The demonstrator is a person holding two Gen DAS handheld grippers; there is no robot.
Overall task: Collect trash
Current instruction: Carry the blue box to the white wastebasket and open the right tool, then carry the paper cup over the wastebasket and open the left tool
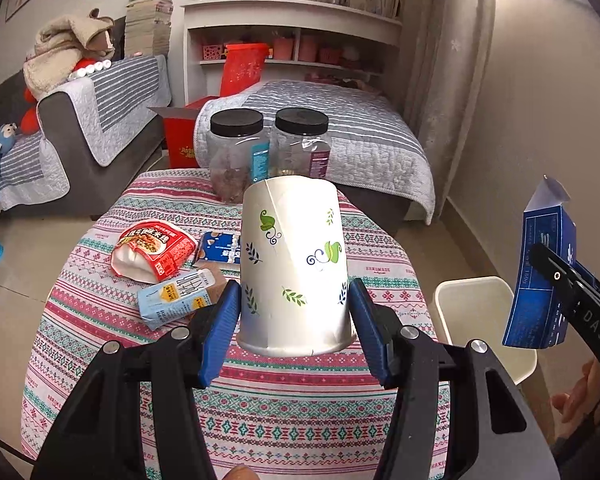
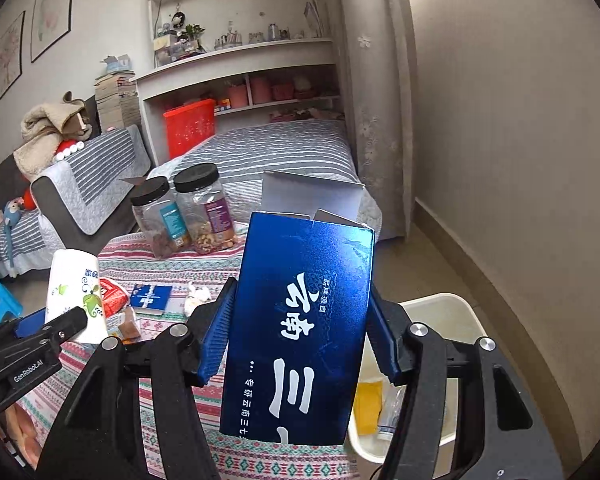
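My left gripper [image 1: 294,316] is shut on a white paper cup [image 1: 296,264] with green leaf print, held upside down above the table. The cup also shows in the right wrist view [image 2: 74,292]. My right gripper [image 2: 300,332] is shut on a dark blue carton [image 2: 300,328] with white characters and an open top flap, held over the table's right edge beside the cream trash bin [image 2: 456,320]. The carton [image 1: 540,276] and bin [image 1: 480,312] also show at the right of the left wrist view. The bin holds a yellow scrap [image 2: 367,404].
On the patterned tablecloth [image 1: 260,420] lie a red snack packet [image 1: 152,252], a pale blue drink carton [image 1: 176,298] and a small blue packet [image 1: 220,250]. Two black-lidded jars [image 1: 268,148] stand at the table's far edge. A sofa and bed lie beyond.
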